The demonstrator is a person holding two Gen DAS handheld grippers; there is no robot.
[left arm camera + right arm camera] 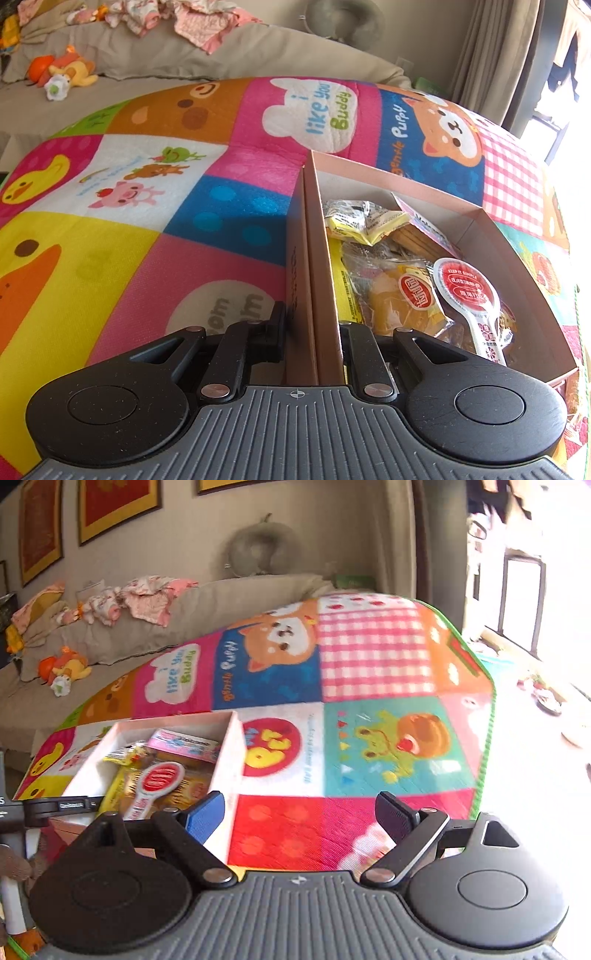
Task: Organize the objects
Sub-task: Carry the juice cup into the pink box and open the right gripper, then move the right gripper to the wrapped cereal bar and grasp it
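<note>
Right wrist view: your right hand-held gripper [299, 818] is spread wide, nothing between the pads. The box [229, 753] of snacks sits just to its left on the mat [369, 738], long axis running away from you (left hand-held gripper [312, 325] clamps the box's left wall).

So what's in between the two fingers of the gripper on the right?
Nothing held. In the right wrist view, the open right gripper shows only the colourful mat between its fingers; the snack box sits beside it.
</note>
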